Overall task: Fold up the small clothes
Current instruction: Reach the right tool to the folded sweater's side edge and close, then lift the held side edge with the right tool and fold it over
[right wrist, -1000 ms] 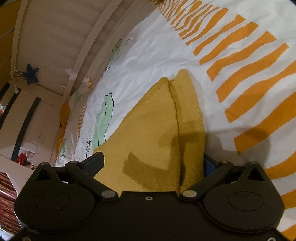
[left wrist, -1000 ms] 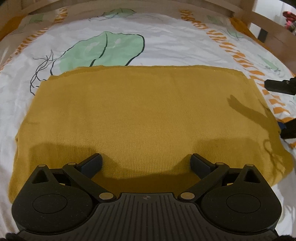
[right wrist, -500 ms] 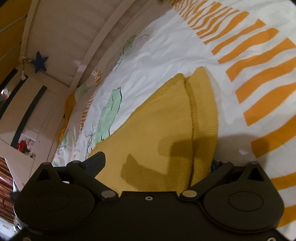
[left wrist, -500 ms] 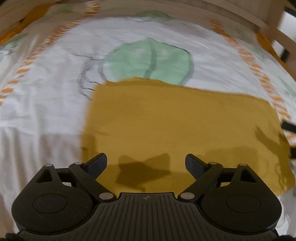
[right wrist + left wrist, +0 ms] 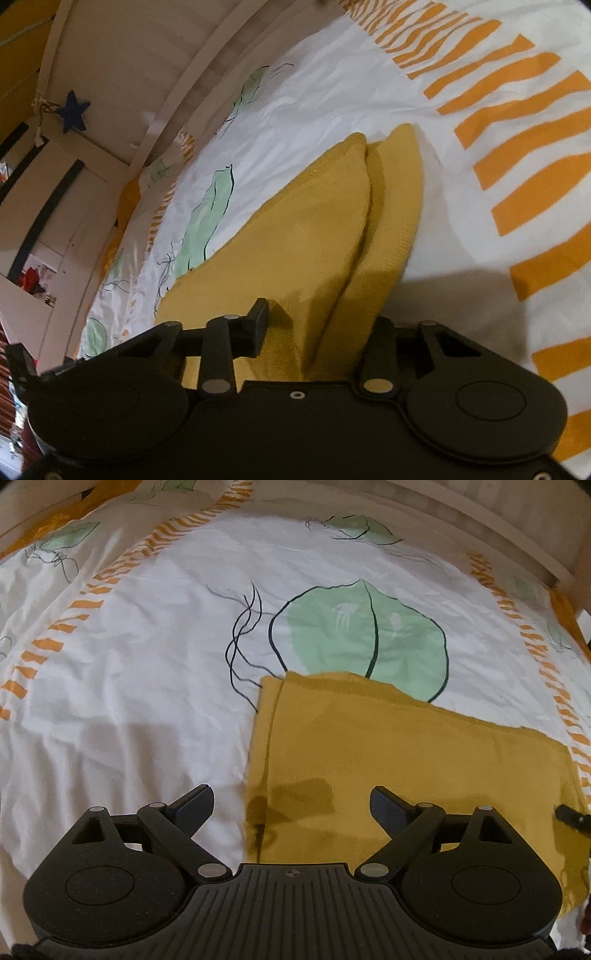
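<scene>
One mustard knit garment (image 5: 406,760) lies folded on the bed cover (image 5: 140,686), a white sheet printed with green leaves and orange dashes. Its far edge overlaps one large leaf print (image 5: 365,638), and a folded-over strip runs along its left side. Two grippers are present. The left gripper (image 5: 291,805) hovers over the garment's near left corner, jaws spread wide with nothing between them; one finger stands over bare sheet, the other over cloth. The right gripper (image 5: 317,325) sits at the garment's right end, where two stacked layers (image 5: 369,221) show with a seam between; its jaws have just been closing with that doubled edge bunched between them. Only its left finger (image 5: 258,321) is visible; the other is hidden behind the cloth, so contact there cannot be confirmed. The garment's near edge is cut off by both gripper bodies. One wooden bed rail (image 5: 177,92) borders the cover; one blue star (image 5: 75,114) hangs beyond.
</scene>
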Motion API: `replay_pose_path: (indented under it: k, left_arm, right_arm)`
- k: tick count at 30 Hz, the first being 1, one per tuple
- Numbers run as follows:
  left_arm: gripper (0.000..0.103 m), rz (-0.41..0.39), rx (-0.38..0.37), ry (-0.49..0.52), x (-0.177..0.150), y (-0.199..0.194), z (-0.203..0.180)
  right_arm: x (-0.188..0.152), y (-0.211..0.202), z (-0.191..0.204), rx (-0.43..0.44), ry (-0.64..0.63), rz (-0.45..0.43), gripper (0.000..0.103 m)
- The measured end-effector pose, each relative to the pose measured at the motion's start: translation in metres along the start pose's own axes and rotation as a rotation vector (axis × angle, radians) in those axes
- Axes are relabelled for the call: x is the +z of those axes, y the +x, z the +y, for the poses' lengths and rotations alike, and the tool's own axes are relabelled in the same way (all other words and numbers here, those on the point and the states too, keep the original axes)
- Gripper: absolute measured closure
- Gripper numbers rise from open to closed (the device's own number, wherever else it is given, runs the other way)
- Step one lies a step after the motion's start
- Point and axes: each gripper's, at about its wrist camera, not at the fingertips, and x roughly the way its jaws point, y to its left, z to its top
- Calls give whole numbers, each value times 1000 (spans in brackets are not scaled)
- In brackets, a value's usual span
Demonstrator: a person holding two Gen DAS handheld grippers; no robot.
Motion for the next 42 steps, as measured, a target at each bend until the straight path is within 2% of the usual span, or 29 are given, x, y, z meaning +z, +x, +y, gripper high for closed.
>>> replay_pose_path:
  k: [2,3,7,15,21,30,42]
  left_arm:
    - [11,1,-4,7,4,-2,3]
    - [11,0,-5,7,5,-4,5]
    - [11,-14,-23,-20,12,-11,15]
    - [11,1,-29,-82,17,-17,33]
    - [11,6,-55,-107,20,-21,45]
    - [11,7,-47,-174,24,-21,73]
    - [11,16,-59,-211,25,-21,88]
  right_arm:
    - [0,-1,3,-21,-13,-6,69]
    - [0,-1,6,-34,-20,-9,78]
    - [-2,-8,27,-73,-66,-34,80]
    - [1,-2,97,-56,-141,-18,80]
    - [-2,32,145,-21,-190,23,81]
    - [-28,95,192,13,-216,96,81]
    - [-64,136,236,-97,-365,147,80]
